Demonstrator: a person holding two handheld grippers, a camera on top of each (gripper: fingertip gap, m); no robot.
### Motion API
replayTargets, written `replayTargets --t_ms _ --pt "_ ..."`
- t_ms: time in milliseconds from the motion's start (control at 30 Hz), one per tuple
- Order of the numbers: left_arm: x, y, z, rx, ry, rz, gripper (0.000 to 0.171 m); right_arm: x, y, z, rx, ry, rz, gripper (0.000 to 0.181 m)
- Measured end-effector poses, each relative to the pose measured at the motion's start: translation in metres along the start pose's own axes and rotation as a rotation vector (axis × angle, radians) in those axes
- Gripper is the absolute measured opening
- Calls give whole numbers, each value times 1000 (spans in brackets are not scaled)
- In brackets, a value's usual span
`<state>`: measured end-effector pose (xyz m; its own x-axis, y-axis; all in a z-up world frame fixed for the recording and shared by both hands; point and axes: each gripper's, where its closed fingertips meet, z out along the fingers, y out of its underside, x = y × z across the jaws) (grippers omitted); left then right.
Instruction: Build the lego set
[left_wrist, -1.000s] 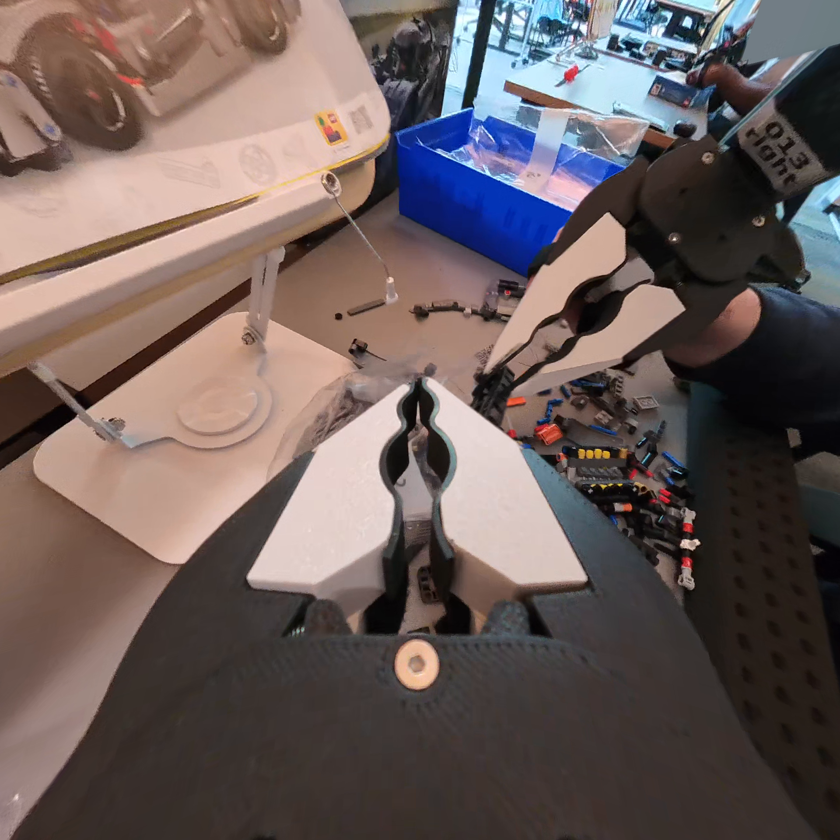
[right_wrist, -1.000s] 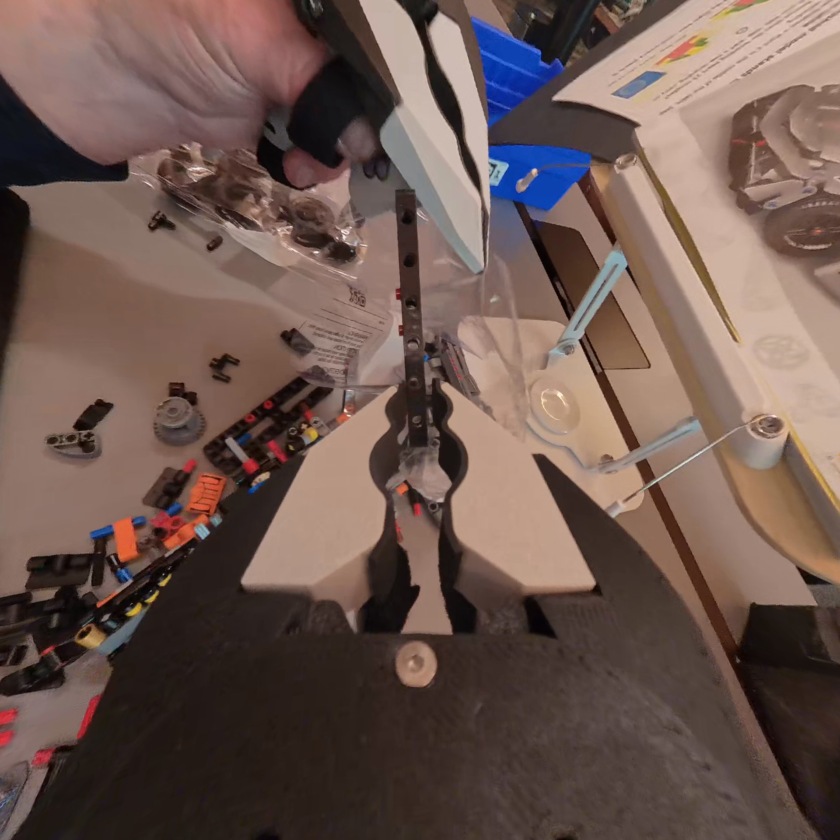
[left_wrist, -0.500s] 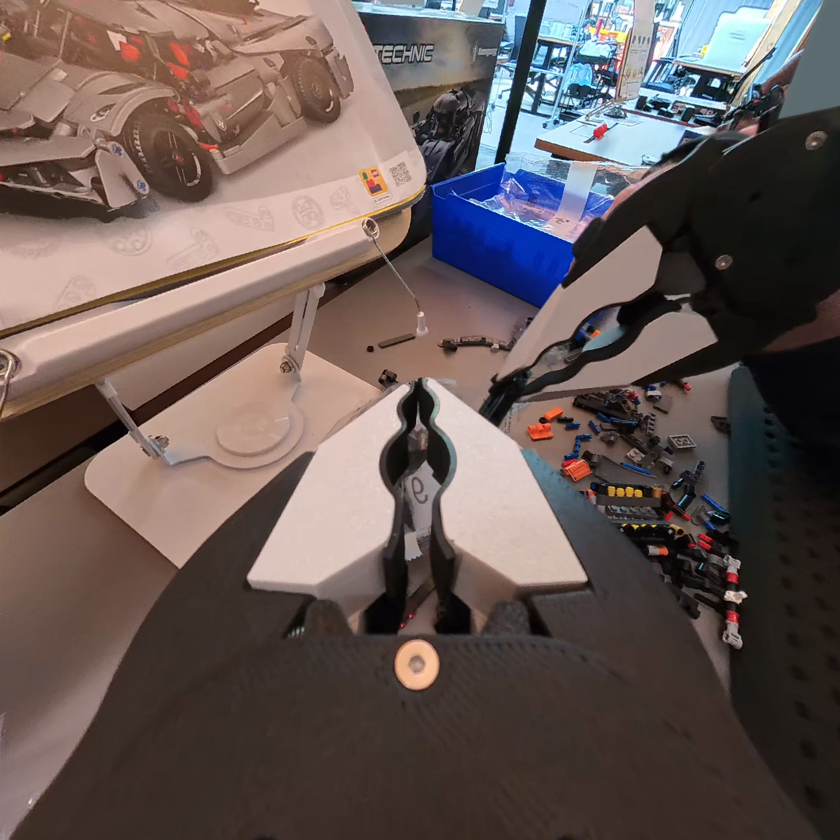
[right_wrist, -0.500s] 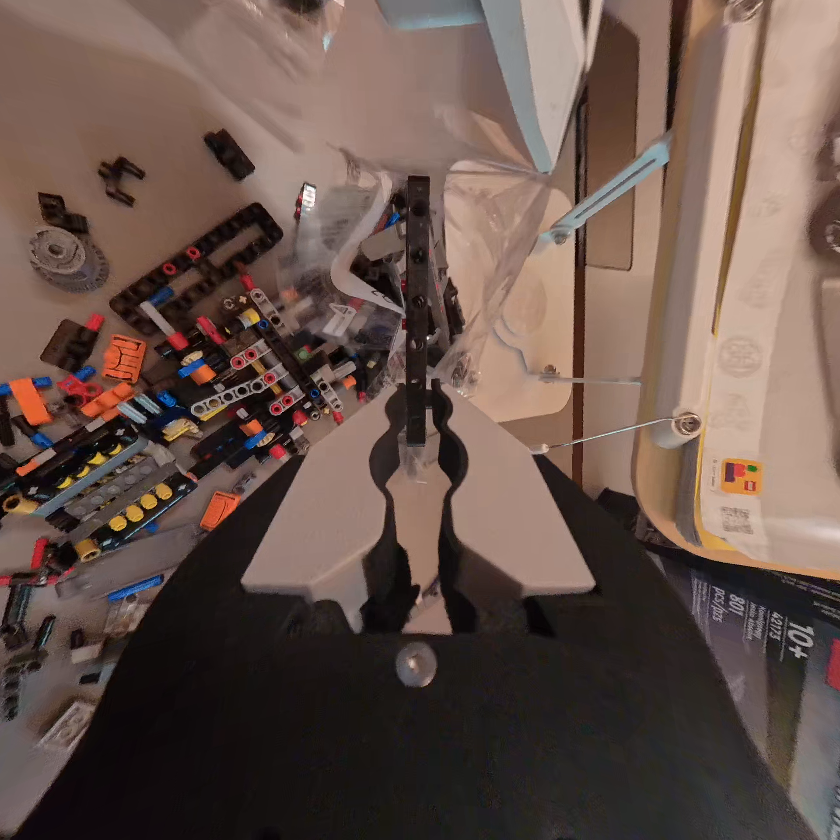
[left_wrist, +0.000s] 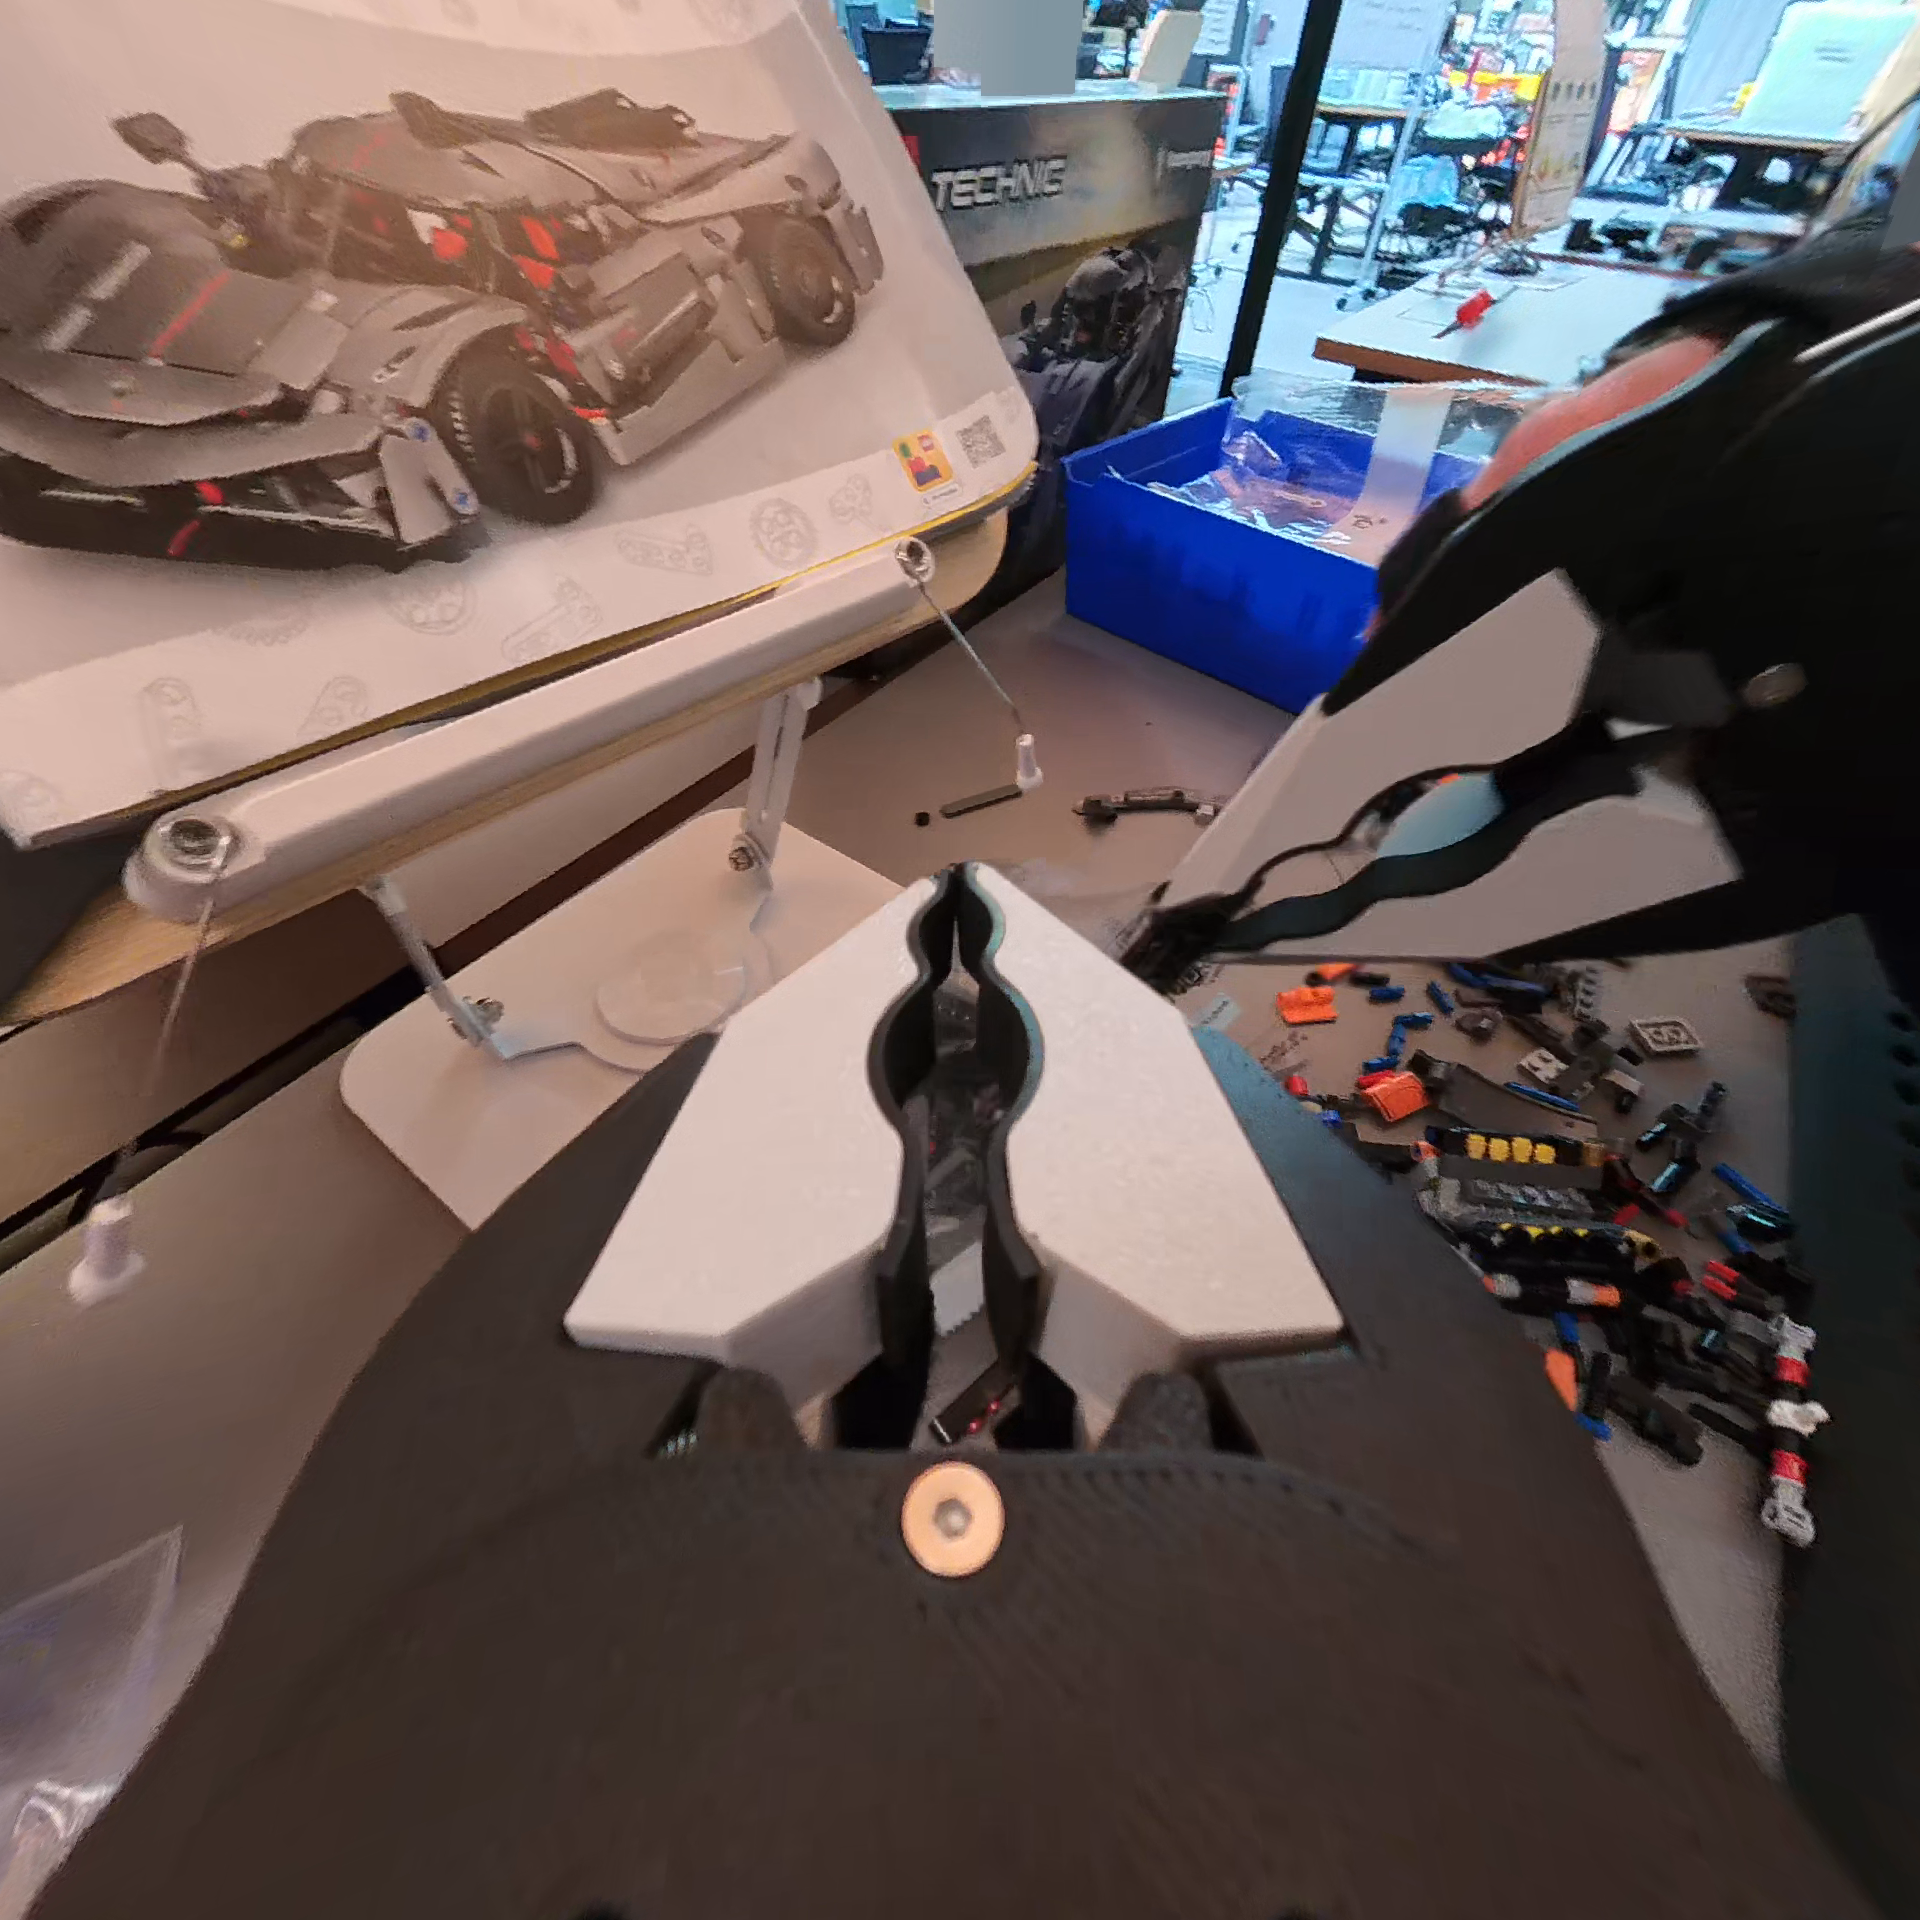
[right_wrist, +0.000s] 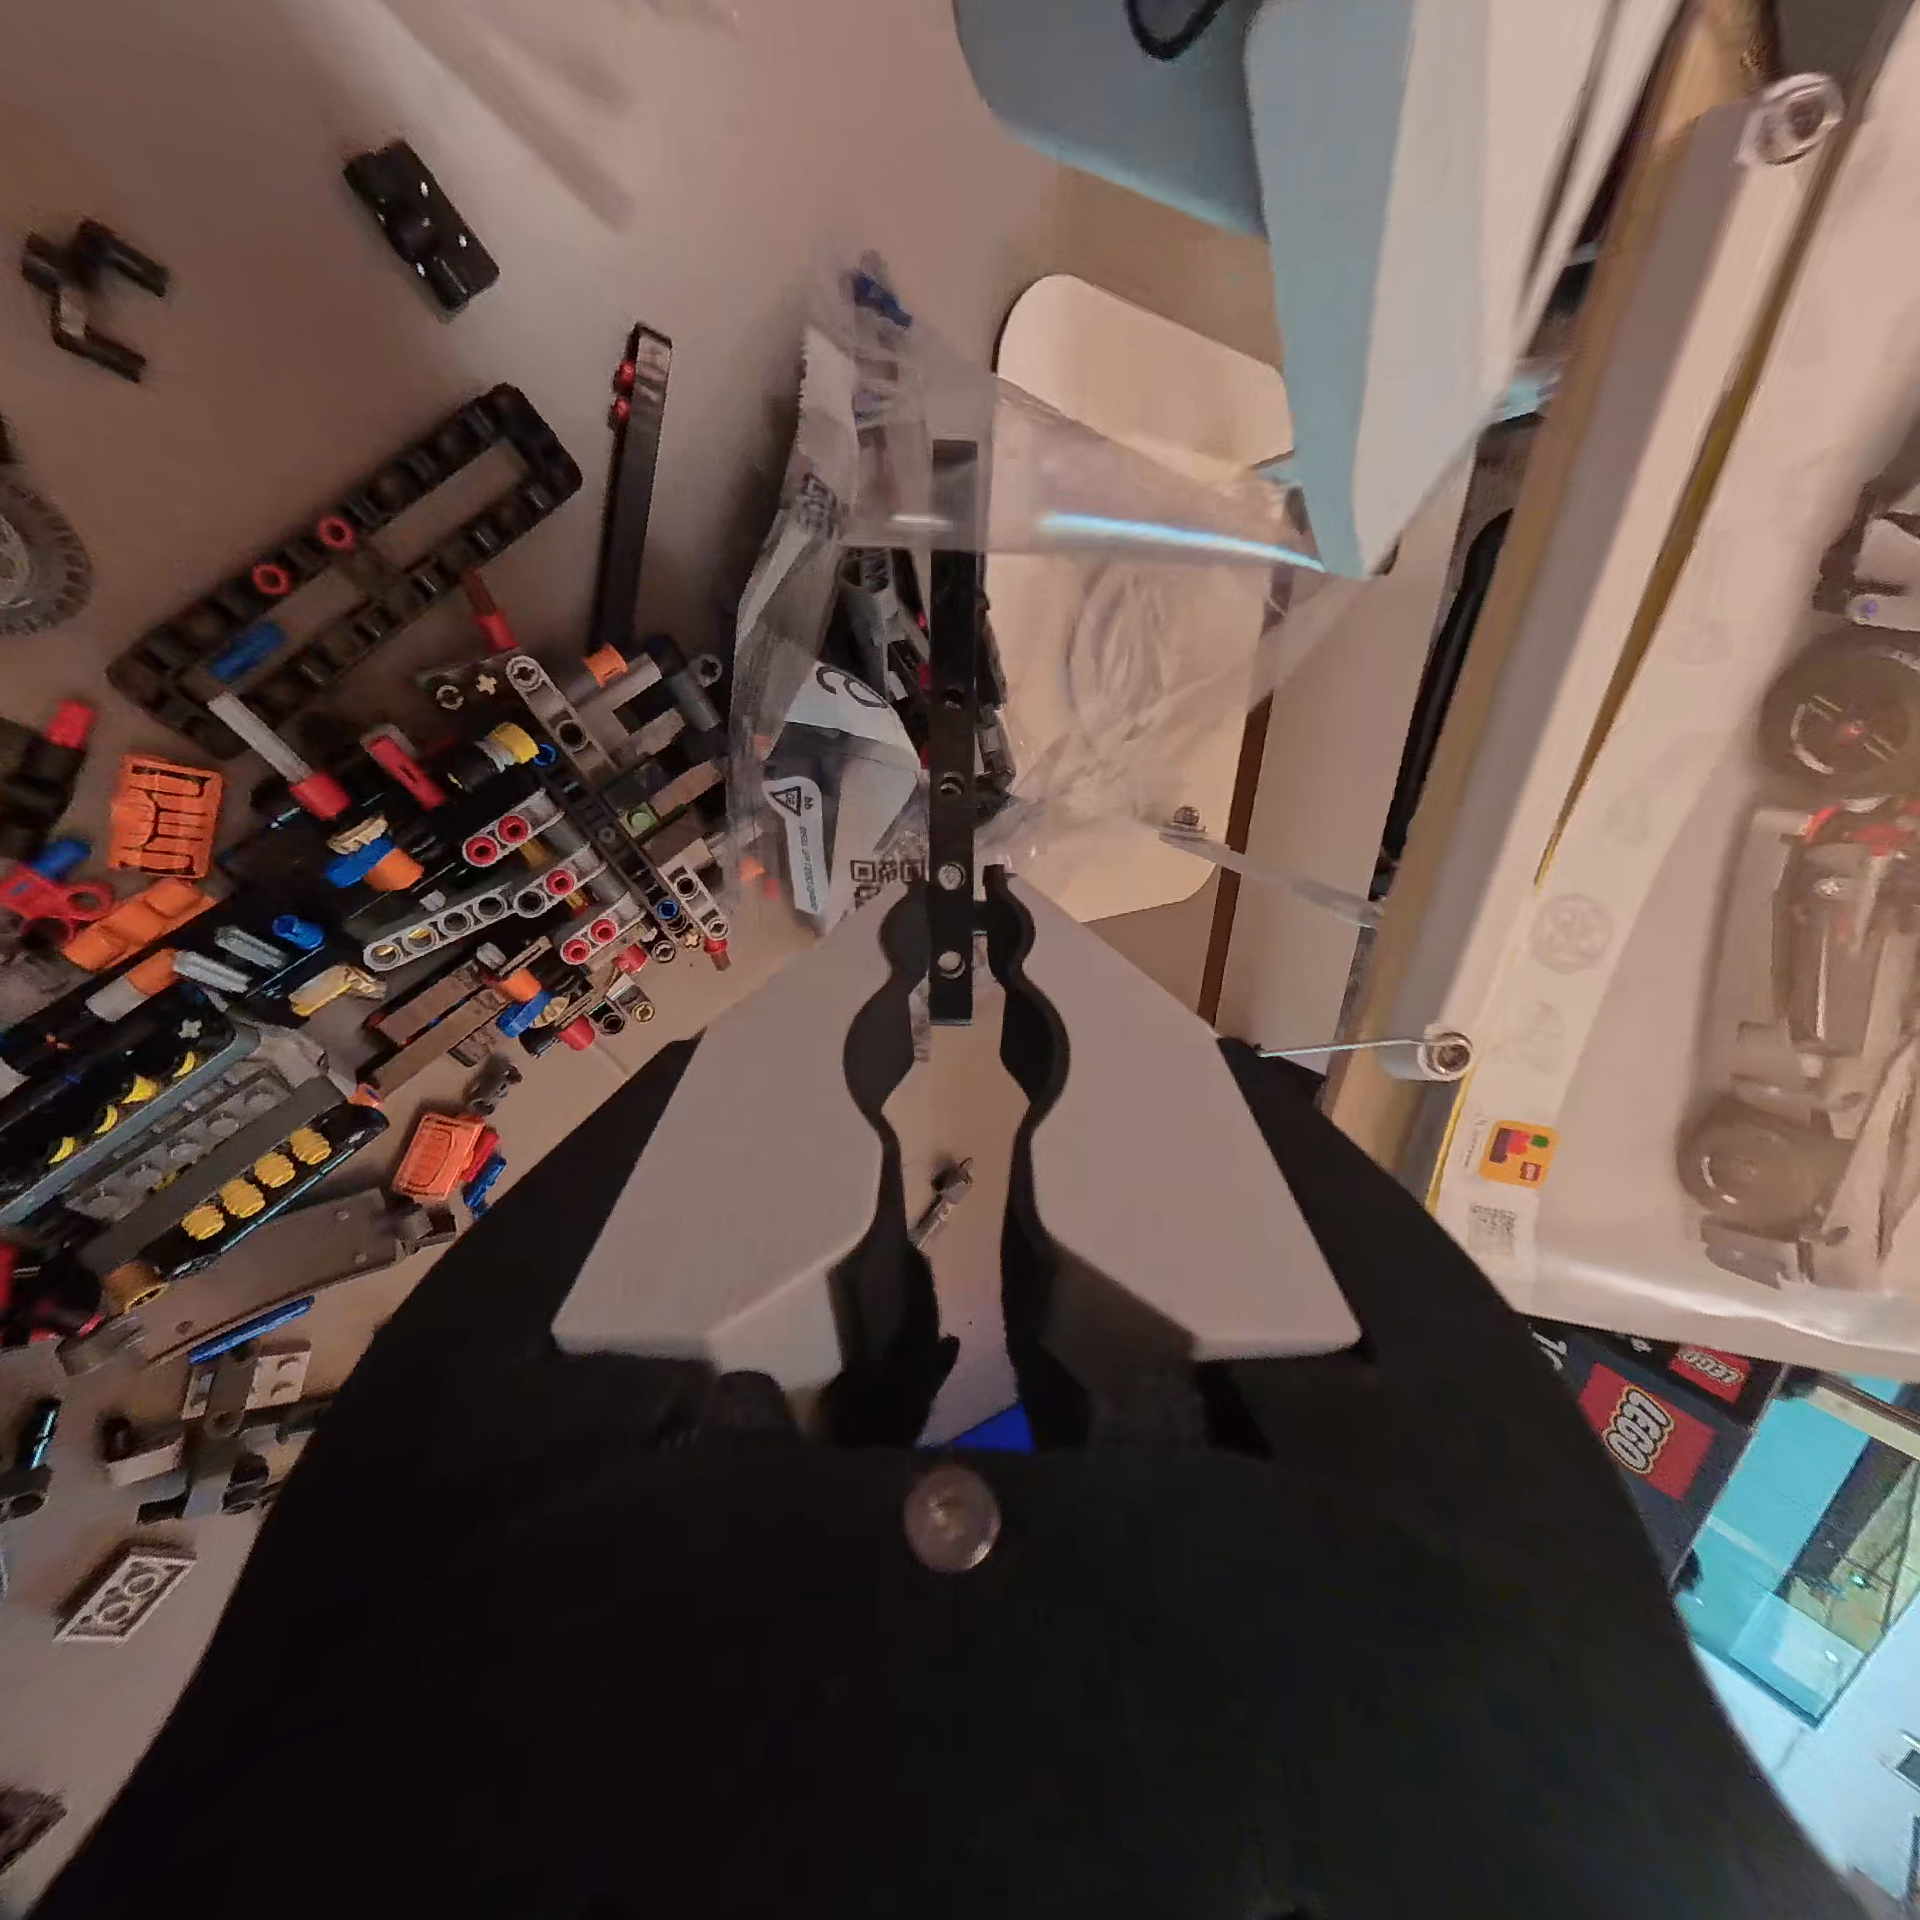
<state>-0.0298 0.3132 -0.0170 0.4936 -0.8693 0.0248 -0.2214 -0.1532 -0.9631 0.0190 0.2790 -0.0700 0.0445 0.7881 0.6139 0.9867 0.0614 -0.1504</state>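
Left hand-held gripper (left_wrist: 957, 894): left wrist view, tips pinched together on clear film of the parts bag (left_wrist: 961, 1132); bag contents show through the gap behind the tips.
Right hand-held gripper, far: right hand-held gripper (left_wrist: 1153, 935) comes in from the right, tips low at the bag, just beside the left tips.
Surroundings: instruction booklet (left_wrist: 436, 343) on white stand (left_wrist: 540, 1049); blue bin (left_wrist: 1205, 571) behind; loose lego parts (left_wrist: 1538, 1174) spread on the surface (left_wrist: 1122, 717).
Right hand-held gripper, own view: right wrist view, nearly closed, clamping the near end of a long black beam (right_wrist: 952, 790); far end of beam sits inside the bag mouth.
Bag: crumpled clear plastic, lying between the loose pile and the stand base; a corner looks pulled up by the left tips.
Step (judged): extracting beam from bag.
How to do well: keep left pinch firm as anchor; pull beam straight along its length, no twist, so film doesn't snag; watch small pieces spilling from the open mouth.
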Motion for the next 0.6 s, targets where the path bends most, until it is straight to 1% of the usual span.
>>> replayTargets --t_ms 100,233,333,400,500,533,600 --pt "-19 -2 -8 34 -54 -67 0 4 -4 -17 105 -27 46 8" --pt "-51 0 -25 80 -151 -112 0 14 6 -37 197 -60 118 8" --pt "-72 -2 -43 122 -218 -151 0 26 29 -54 228 -64 181 8" --pt "-80 -3 -51 143 -246 -159 0 33 45 -65 258 -78 232 8" --pt "-99 -3 -68 132 -387 -99 0 37 66 -73 279 -108 278 8" --pt "-101 -5 -74 145 -415 -80 0 36 74 -73 271 -124 291 8" --pt "-107 -5 -84 131 -485 -50 0 34 86 -69 247 -150 307 8"
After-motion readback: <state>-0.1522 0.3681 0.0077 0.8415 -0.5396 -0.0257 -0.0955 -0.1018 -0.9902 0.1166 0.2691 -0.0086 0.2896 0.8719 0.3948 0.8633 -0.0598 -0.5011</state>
